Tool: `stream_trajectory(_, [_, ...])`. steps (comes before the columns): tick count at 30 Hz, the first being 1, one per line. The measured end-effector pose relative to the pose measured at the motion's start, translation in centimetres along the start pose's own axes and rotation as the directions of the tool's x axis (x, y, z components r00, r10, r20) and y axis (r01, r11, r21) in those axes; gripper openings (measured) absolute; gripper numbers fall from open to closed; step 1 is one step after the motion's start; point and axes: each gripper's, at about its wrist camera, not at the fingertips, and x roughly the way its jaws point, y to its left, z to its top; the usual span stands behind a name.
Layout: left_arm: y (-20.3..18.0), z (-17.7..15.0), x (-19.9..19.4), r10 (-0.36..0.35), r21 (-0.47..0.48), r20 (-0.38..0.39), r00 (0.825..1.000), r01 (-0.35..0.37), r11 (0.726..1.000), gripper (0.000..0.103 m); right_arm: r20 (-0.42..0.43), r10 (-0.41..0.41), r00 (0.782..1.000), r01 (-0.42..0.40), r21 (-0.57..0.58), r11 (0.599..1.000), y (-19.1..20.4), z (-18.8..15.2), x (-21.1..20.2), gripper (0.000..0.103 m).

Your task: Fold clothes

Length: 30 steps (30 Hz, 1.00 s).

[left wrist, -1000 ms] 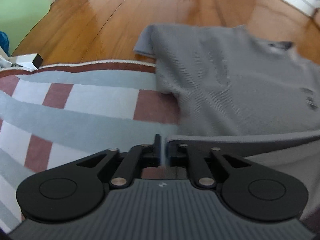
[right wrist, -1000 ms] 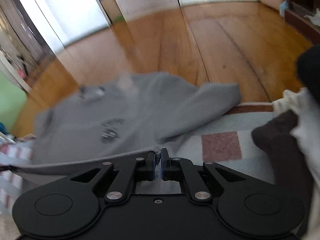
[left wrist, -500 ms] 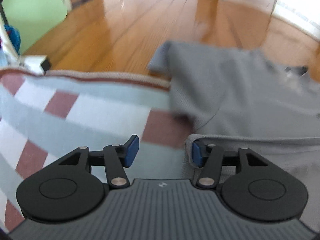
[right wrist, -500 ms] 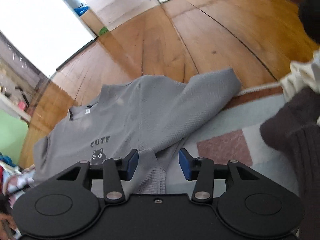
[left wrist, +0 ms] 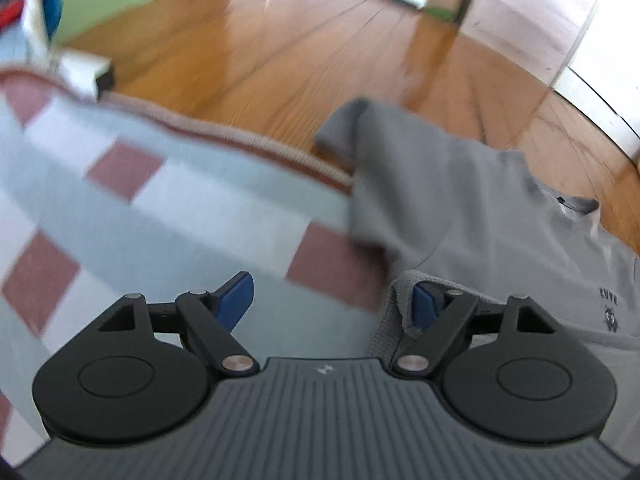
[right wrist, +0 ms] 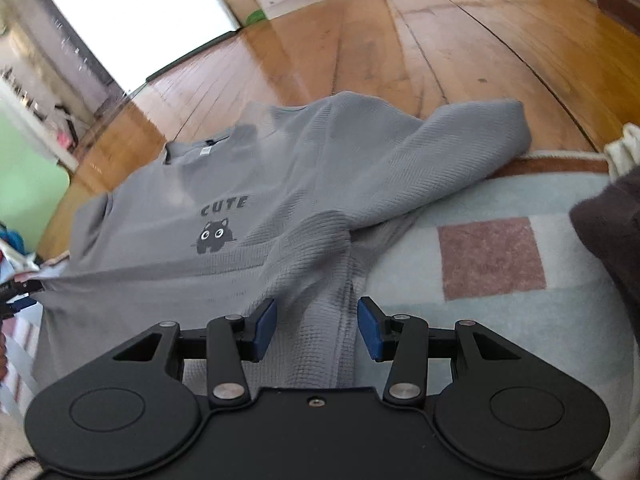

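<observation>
A grey T-shirt printed with the word "CUTE" above a small black cat figure is lying chest-up, its lower part on a checked rug and its collar and sleeves spreading onto the wooden floor. A white tag at the collar is showing, its writing too small to read. The left gripper is standing released, its jaws having just been opening, with the shirt's hem corner draping against the right-hand blue pad and bare rug between the pads. The right gripper is hanging unclenched over the hem, its jaws having just been narrowing, cloth lying between the pads without being pinched. Dark brown and cream garments are crowding the rug's right edge, and a white box is sitting on the floor beyond the rug.
</observation>
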Motion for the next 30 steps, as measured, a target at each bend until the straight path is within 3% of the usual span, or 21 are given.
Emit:
stream_trajectory(1, [0.8, 0.0, 0.3, -0.025, -0.05, -0.018, 1.0, 0.024, 0.998, 0.08, 0.01, -0.018, 1.0, 0.019, -0.045, 0.999, 0.5, -0.1, 0.2, 0.032])
stream_trajectory(2, [1.8, -0.2, 0.7, -0.09, -0.135, -0.032, 0.995, 0.084, 0.987, 0.08, 0.022, -0.046, 0.999, 0.048, -0.098, 0.994, 1.0, 0.0, 0.2, 0.006])
stream_trajectory(4, [3.9, -0.4, 1.6, -0.221, -0.303, -0.045, 0.974, 0.197, 0.932, 0.08, 0.057, -0.087, 0.995, 0.095, -0.166, 0.982, 1.8, 0.1, 0.2, 0.006])
stream_trajectory(5, [4.6, -0.5, 2.6, -0.295, -0.403, -0.049, 0.954, 0.251, 0.88, 0.08, 0.079, -0.093, 0.993, 0.105, -0.166, 0.98, 1.8, 0.1, 0.0, 0.006])
stream_trajectory(6, [5.9, -1.3, 3.2, -0.366, -0.512, -0.037, 0.93, 0.297, 0.806, 0.08, 0.101, -0.099, 0.99, 0.115, -0.167, 0.979, 1.8, 0.1, -0.2, 0.006])
stream_trajectory(7, [6.7, -1.7, 3.3, -0.397, -0.575, -0.008, 0.918, 0.321, 0.753, 0.08, 0.102, -0.114, 0.988, 0.128, -0.146, 0.981, 1.6, 0.2, -0.2, 0.006])
stream_trajectory(8, [7.1, -2.0, 3.2, -0.424, -0.603, -0.006, 0.906, 0.335, 0.724, 0.08, 0.094, -0.131, 0.987, 0.142, -0.121, 0.982, 1.2, 0.2, -0.1, 0.005])
stream_trajectory(10, [6.8, -2.0, 2.9, -0.417, -0.573, -0.014, 0.909, 0.335, 0.748, 0.079, 0.077, -0.176, 0.981, 0.184, -0.103, 0.978, 0.6, 0.1, 0.6, 0.005])
stream_trajectory(13, [4.2, -0.7, 1.1, -0.312, -0.374, -0.019, 0.95, 0.283, 0.884, 0.079, 0.059, -0.229, 0.972, 0.234, -0.087, 0.968, 0.2, 0.0, 0.8, 0.004])
stream_trajectory(16, [1.3, 0.3, -0.6, -0.259, -0.191, 0.025, 0.965, 0.259, 0.947, 0.081, 0.055, -0.186, 0.981, 0.189, -0.041, 0.981, -0.2, 0.3, 0.2, 0.007])
stream_trajectory(21, [0.2, 0.7, -1.5, -0.342, -0.116, 0.071, 0.937, 0.349, 0.93, 0.081, 0.071, -0.108, 0.992, 0.109, -0.015, 0.994, 0.4, 1.2, 0.1, 0.015])
stream_trajectory(22, [0.3, 0.8, -1.7, -0.36, -0.11, 0.077, 0.93, 0.367, 0.924, 0.081, 0.075, -0.095, 0.993, 0.097, -0.014, 0.995, 0.6, 1.4, 0.2, 0.022])
stream_trajectory(23, [0.5, 0.8, -1.8, -0.38, -0.106, 0.083, 0.921, 0.387, 0.916, 0.081, 0.073, -0.093, 0.993, 0.094, -0.009, 0.996, 0.8, 1.6, 0.4, 0.046])
stream_trajectory(24, [1.2, 0.9, -1.5, -0.417, -0.13, 0.08, 0.905, 0.424, 0.896, 0.084, 0.071, -0.105, 0.992, 0.106, -0.005, 0.994, 1.0, 1.8, 0.7, 0.061])
stream_trajectory(25, [2.2, 0.9, -0.7, -0.458, -0.175, 0.055, 0.887, 0.461, 0.87, 0.089, 0.071, -0.119, 0.99, 0.12, -0.018, 0.993, 1.2, 2.0, 0.9, 0.061])
stream_trajectory(26, [3.3, 0.9, 1.2, -0.496, -0.271, -0.035, 0.868, 0.469, 0.84, 0.096, 0.071, -0.131, 0.989, 0.134, -0.036, 0.99, 1.5, 2.1, 1.2, 0.061])
stream_trajectory(27, [4.4, 0.9, 3.2, -0.535, -0.371, -0.124, 0.836, 0.461, 0.806, 0.095, 0.073, -0.144, 0.987, 0.148, -0.055, 0.987, 1.7, 2.3, 1.4, 0.061])
stream_trajectory(28, [5.5, 0.6, 5.4, -0.568, -0.505, -0.234, 0.789, 0.4, 0.765, 0.093, 0.076, -0.145, 0.987, 0.15, -0.079, 0.985, 2.0, 2.4, 1.5, 0.061])
stream_trajectory(29, [6.0, 1.1, 5.4, -0.597, -0.531, -0.207, 0.775, 0.424, 0.734, 0.094, 0.082, -0.138, 0.987, 0.146, -0.109, 0.983, 2.4, 2.6, 1.4, 0.061])
stream_trajectory(30, [5.9, 1.9, 5.0, -0.595, -0.503, -0.229, 0.77, 0.43, 0.75, 0.094, 0.09, -0.132, 0.987, 0.144, -0.143, 0.979, 2.7, 2.7, 1.3, 0.061])
